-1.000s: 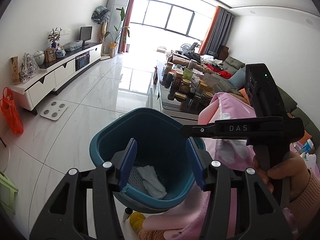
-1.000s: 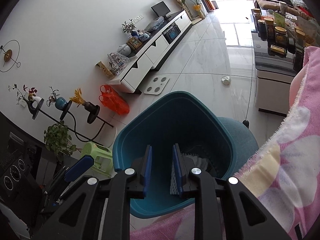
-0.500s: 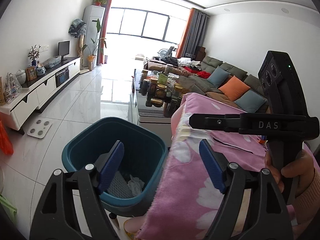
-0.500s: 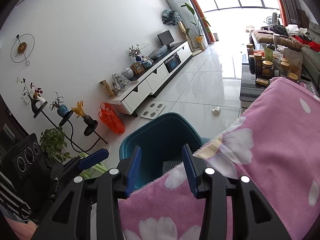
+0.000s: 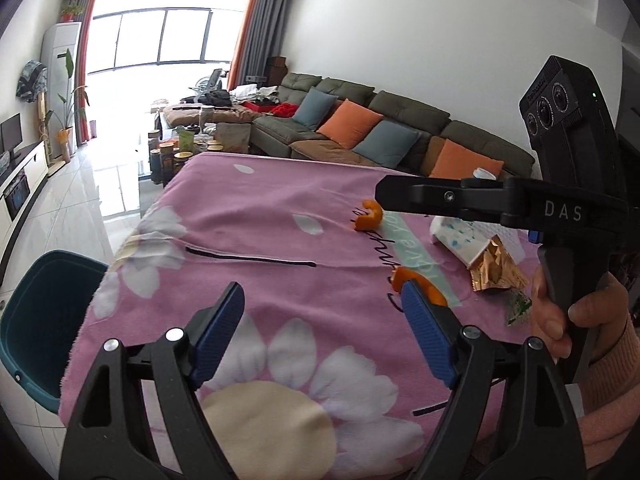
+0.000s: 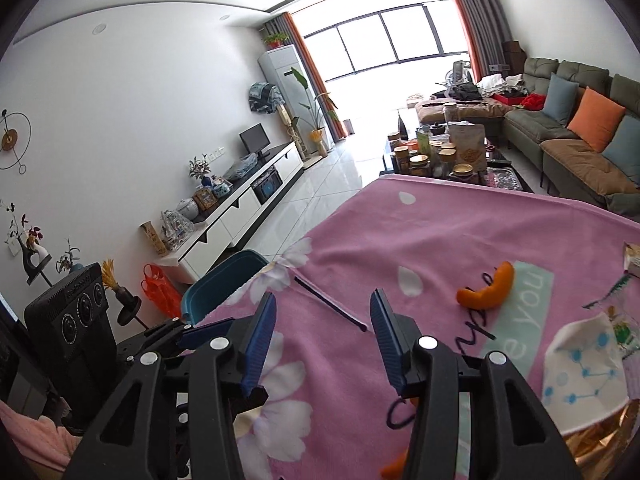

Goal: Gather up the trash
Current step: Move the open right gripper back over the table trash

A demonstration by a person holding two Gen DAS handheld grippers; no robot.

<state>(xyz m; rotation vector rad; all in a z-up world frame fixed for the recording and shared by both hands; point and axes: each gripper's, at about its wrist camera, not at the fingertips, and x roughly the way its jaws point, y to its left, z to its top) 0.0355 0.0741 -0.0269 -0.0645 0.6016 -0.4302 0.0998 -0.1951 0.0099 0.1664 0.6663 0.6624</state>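
Note:
A pink flowered blanket covers the table. On it lie a thin black stick, two orange peels, a white-and-blue wrapper, a gold foil wrapper and a small green wrapper. My left gripper hovers open over the blanket, empty, its right finger beside the nearer peel. My right gripper is opening with nothing between its jaws, just short of the black stick; an orange peel lies to its right. The teal bin stands on the floor off the left edge.
Beyond the blanket stands a coffee table crowded with jars, with a long sofa and cushions on the right. A white TV cabinet lines the left wall, with an orange bag near the bin.
Both grippers have swung away from above the teal bin to over the blanket-covered table. Both pairs of jaws have widened. The bin now sits at the left edge of both views.

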